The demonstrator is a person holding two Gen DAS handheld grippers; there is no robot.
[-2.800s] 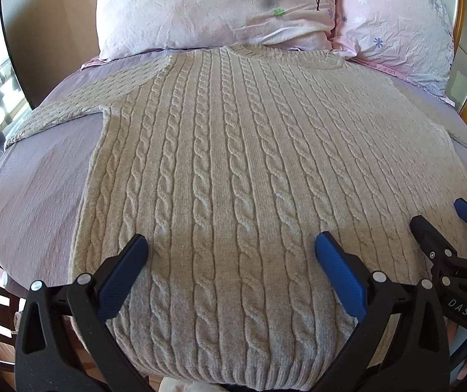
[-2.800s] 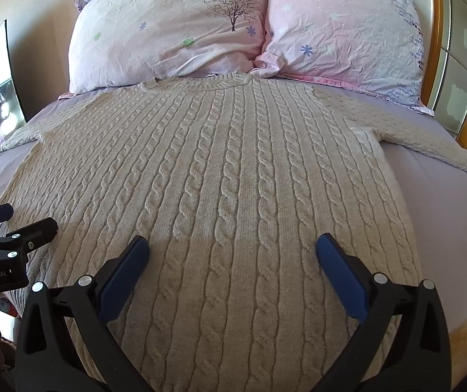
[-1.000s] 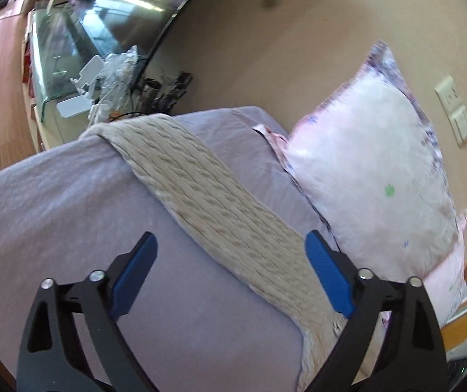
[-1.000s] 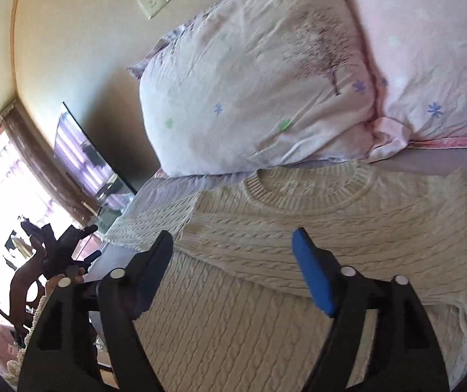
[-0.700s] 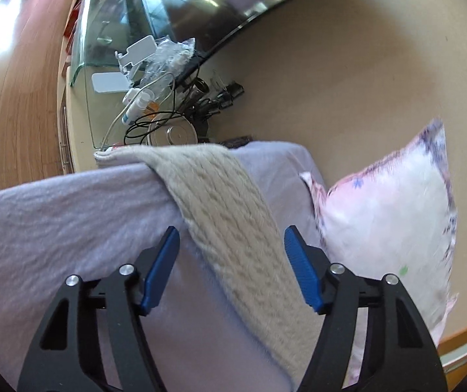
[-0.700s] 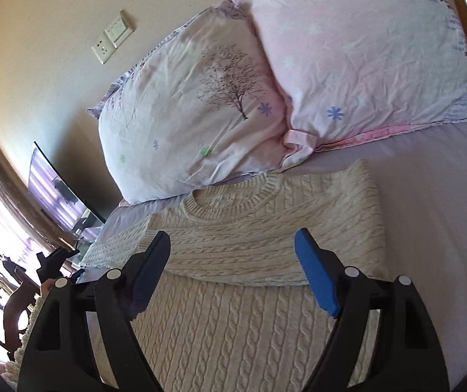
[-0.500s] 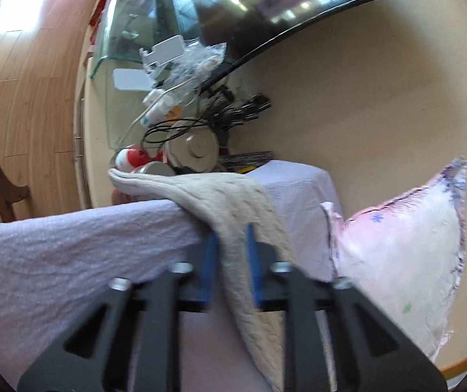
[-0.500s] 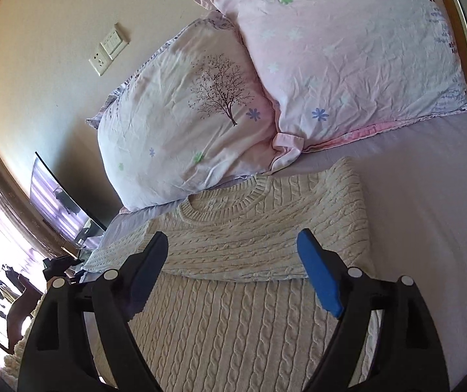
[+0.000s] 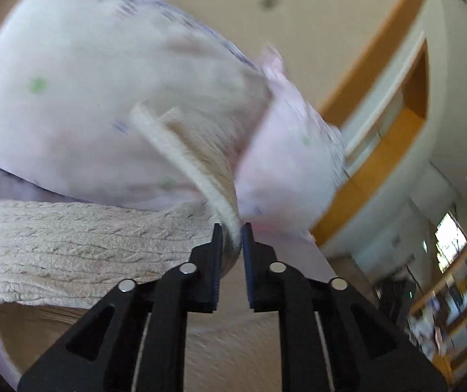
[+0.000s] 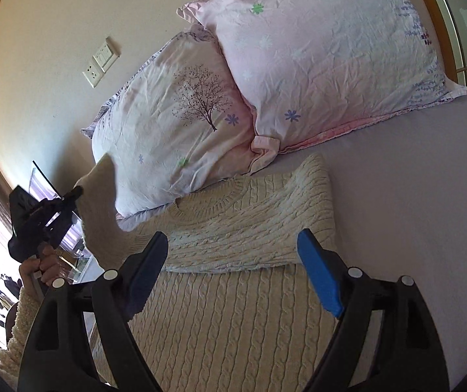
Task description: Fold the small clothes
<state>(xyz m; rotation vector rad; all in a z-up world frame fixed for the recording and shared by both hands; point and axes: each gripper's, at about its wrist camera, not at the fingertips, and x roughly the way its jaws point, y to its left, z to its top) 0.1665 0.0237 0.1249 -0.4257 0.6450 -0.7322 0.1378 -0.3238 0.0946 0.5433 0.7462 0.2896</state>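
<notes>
A cream cable-knit sweater (image 10: pixel 233 320) lies flat on the bed, its right sleeve (image 10: pixel 266 219) folded across the chest below the collar. My left gripper (image 9: pixel 232 238) is shut on the left sleeve (image 9: pixel 197 163) and holds it lifted in the air, cuff up and blurred. In the right wrist view the left gripper (image 10: pixel 73 194) holds that sleeve (image 10: pixel 99 209) raised at the left. My right gripper (image 10: pixel 233 281) is open and empty above the sweater's body, below the folded sleeve.
Two pink floral pillows (image 10: pixel 325 52) lean at the head of the bed. The lavender sheet (image 10: pixel 413 196) shows to the right of the sweater. A wall socket (image 10: pixel 101 60) and a wooden headboard frame (image 9: pixel 374 170) are behind. A dark TV screen (image 10: pixel 42 183) stands left of the bed.
My left gripper closed on the left sleeve at the bed's edge and lifted it, swinging round toward the pillows. My right gripper stayed open, shifting slightly over the sweater.
</notes>
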